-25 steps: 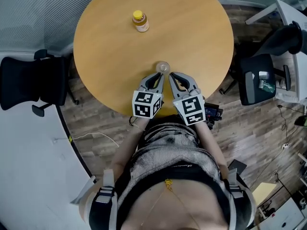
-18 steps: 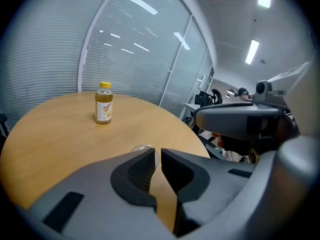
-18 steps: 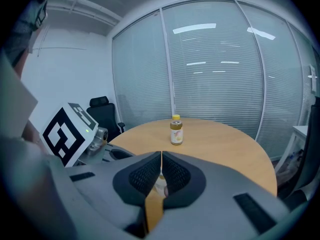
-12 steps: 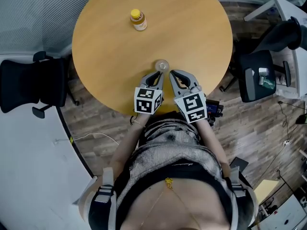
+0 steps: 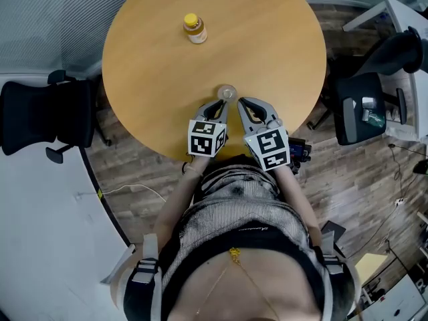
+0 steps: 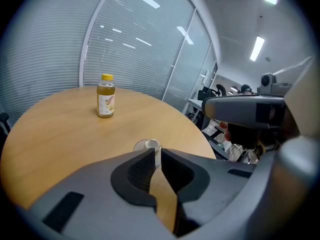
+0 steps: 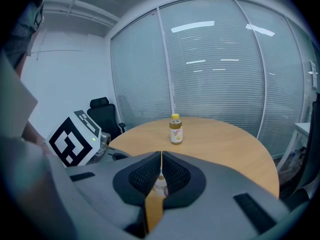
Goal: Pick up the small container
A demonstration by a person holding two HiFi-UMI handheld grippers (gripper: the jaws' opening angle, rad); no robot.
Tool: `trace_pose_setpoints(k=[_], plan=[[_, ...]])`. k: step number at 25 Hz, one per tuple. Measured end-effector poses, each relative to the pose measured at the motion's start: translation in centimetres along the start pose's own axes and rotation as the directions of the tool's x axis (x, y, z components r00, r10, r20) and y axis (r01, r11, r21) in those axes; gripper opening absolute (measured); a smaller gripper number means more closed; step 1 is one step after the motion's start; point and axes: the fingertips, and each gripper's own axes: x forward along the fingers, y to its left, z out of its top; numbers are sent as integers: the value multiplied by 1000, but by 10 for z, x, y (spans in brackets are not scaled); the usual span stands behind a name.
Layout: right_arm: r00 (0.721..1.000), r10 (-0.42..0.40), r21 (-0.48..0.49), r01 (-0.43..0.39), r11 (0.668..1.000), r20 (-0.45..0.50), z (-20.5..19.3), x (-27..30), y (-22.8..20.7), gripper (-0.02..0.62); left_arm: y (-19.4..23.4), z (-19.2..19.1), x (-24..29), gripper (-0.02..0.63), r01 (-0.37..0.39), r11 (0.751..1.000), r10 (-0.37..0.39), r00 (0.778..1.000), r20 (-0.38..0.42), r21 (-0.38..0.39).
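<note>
Beyond small container (image 5: 227, 93), bottle (image 5: 194, 29) label illegible

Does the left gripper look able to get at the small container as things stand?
Probably yes: the small container sits just ahead of the left gripper, bare table between, though its jaws are shut.

light: bright, even, from ceiling strips (image 6: 257, 48) | glare: strip reflections on glass wall (image 7: 192, 28) | shadows: soft, faint on table (image 5: 267, 45) | distortion: strong fisheye, dark vignetted corners in both gripper views | focus: nearest foreground soft
</note>
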Motion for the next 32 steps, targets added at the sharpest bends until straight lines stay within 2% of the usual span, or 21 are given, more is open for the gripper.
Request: trace_pose_setpoints(k=[15,32], plan=[[1000,22,10,-22,1000,-16,-4,5,-3,21,3,1,1,21,-24,1000,24,1000,4,-20],[999,31,-7,-31,999,-37,-8,11,2,21,5,2,4,21,-3,1000,3,1000,10,3]])
